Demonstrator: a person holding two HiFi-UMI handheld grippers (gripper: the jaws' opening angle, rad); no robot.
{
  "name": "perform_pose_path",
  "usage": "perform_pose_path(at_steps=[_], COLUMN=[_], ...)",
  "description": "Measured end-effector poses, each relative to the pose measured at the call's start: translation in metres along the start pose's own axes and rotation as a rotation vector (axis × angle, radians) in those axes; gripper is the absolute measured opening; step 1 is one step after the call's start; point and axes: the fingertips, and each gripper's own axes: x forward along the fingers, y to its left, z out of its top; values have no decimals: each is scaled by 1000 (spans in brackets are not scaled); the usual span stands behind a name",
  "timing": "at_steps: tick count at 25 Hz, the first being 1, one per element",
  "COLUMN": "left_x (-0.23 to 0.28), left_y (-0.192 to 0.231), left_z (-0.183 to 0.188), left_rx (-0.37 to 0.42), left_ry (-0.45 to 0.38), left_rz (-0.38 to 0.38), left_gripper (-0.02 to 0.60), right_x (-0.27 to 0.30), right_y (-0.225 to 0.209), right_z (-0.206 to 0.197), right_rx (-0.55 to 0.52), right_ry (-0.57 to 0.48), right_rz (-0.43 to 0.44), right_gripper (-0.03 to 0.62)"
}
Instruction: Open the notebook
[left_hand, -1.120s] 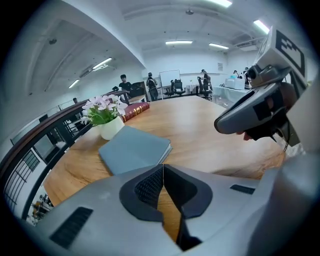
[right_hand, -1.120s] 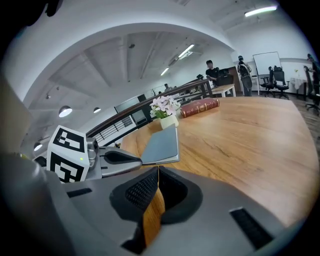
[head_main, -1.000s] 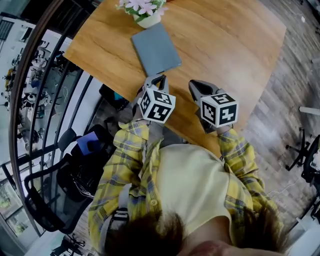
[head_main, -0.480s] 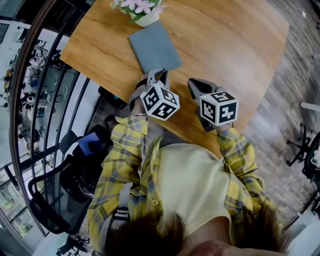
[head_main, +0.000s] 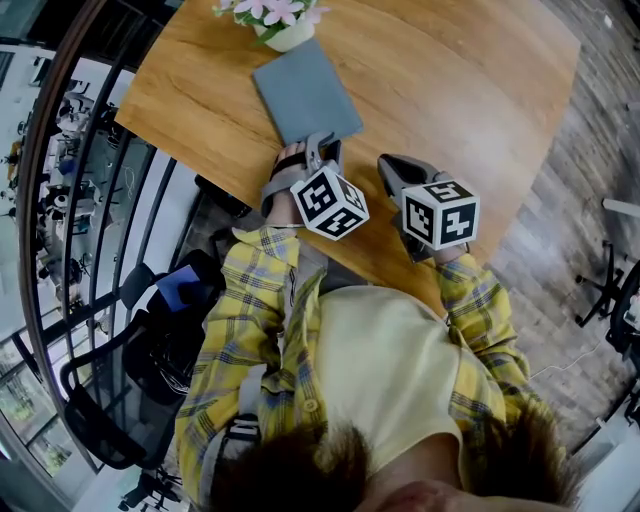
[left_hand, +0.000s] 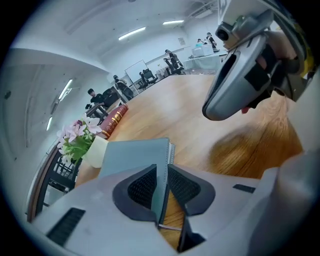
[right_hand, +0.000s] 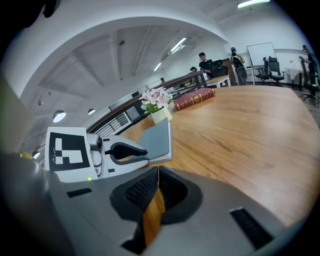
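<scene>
No words or numbers can be read anywhere. The left cube (head_main: 335, 203) on the left tongs (left_hand: 162, 171) and the right cube (head_main: 441, 213) on the right tongs (right_hand: 157, 172) carry black-and-white square markers, blocky code patterns rather than letters or digits. A red book (right_hand: 194, 98) lying on the tabletop (head_main: 450, 80) has gold print along its spine, too small and blurred to make out. The notebook (head_main: 305, 93) shows a plain grey cover. A whiteboard (right_hand: 261, 52) stands far off in the room, too distant to tell whether it bears any writing.
</scene>
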Motion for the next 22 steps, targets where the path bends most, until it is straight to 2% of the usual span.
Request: perform_pose_path(at_steps=[4,17,22], left_x=[6,13,17], left_y=[-1,0,0], left_z=[3,11,13], left_rx=[51,110,119], left_ry=[20,10,10], left_rz=[10,91,92], left_gripper=[72,83,83], right_x=[0,4,3], right_y=[-5,-11,-14], right_z=[2,2,4], right_rx=[10,36,54], right_ry=[0,0,-5], right_rz=[-3,4,1], right_gripper=[66,66,66])
